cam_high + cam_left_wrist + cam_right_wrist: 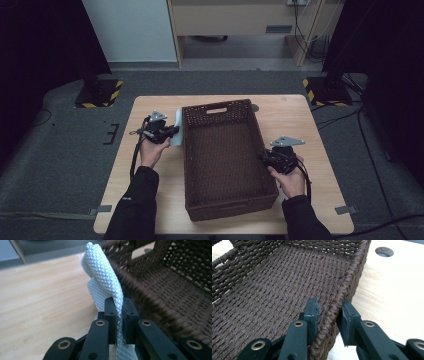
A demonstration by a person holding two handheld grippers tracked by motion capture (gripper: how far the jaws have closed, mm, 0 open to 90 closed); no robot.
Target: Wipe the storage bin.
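Left gripper view puts a white cloth with a diamond-patterned weave right in front: it stands folded and upright, pinched tightly between the two black jaws of the left hand-held gripper, so that hand-held gripper is clenched on the cloth. Just beside the cloth rises the dark brown woven basket, its near wall close against the fabric. From the high view, the cloth sits at the basket's left wall, toward the far end, held there by the left hand-held gripper above the light wooden table. The basket lies lengthwise in the middle of the table, with a handle cut-out in its far wall. The right hand-held gripper is at the basket's right wall. In the right gripper view its jaws straddle the braided rim, one inside and one outside, closing around the wall; the outer pad stands slightly off it.
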